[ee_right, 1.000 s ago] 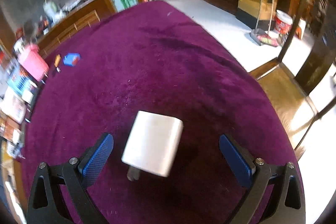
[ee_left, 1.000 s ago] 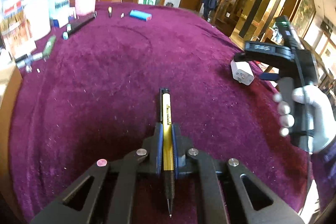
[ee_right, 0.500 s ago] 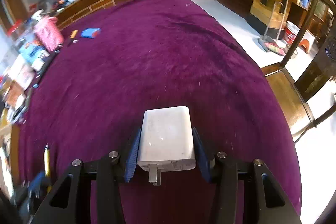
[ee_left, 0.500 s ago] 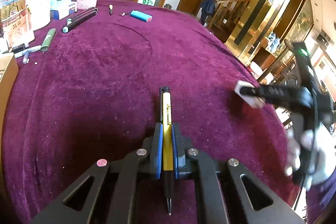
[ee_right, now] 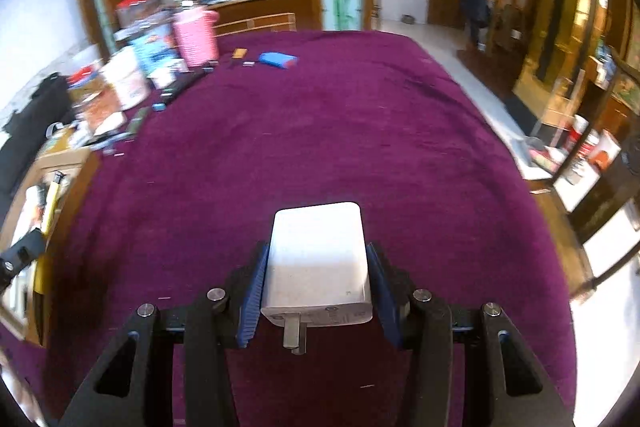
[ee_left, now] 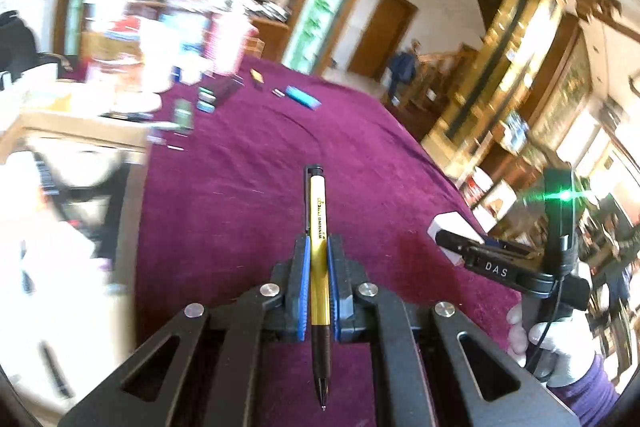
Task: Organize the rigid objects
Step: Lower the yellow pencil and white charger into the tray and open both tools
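Pen (ee_left: 318, 247) sits clamped along the axis of our left tool (ee_left: 318, 291), tip pointing back at us, so it carries without rolling. Our right tool (ee_right: 316, 287) squeezes the white charger (ee_right: 318, 259) by its flat sides, prongs rearward, both lifted above the purple surface (ee_right: 340, 131), presumably bound for the box (ee_right: 48, 163) at left.

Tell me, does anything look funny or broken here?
Nothing looks broken or spilled. The left gripper is shut on a yellow pen, and the right gripper on a white charger. Small things sit jumbled along the purple table's far edge.
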Tool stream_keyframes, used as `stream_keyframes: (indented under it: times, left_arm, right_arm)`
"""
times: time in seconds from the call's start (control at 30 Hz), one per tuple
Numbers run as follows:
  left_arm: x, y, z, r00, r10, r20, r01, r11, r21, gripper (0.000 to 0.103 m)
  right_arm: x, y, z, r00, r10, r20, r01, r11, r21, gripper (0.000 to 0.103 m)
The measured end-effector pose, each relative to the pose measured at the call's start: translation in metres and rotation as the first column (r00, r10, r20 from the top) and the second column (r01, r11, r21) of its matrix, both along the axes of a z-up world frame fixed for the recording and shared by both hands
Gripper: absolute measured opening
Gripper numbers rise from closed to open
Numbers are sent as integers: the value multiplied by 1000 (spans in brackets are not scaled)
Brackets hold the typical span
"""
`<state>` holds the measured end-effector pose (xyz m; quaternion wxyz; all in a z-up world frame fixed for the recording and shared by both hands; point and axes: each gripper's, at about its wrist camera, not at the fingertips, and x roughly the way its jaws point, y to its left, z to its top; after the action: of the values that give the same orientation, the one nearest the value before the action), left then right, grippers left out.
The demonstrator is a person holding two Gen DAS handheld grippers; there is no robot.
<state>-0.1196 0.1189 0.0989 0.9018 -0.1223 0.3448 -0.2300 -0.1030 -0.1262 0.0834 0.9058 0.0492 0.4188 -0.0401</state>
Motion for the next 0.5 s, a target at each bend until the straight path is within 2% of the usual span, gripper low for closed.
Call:
stream_keyframes:
  times: [0.13,0.27,0.5]
  left_arm:
    - [-17,58,6,990,137,15,-138,990,38,8]
    - [-21,113,-9,959,283,-23,-280,956,92,8]
    - [-19,181,-38,891,434,-135,-421,900,116,8]
  right_arm:
    - [-2,38,8,995,98,20,-99,993,69,52]
    - [0,87,17,975,220,34,-223,964,145,52]
    - [10,196,21,897,442,14,-432,869,240,52]
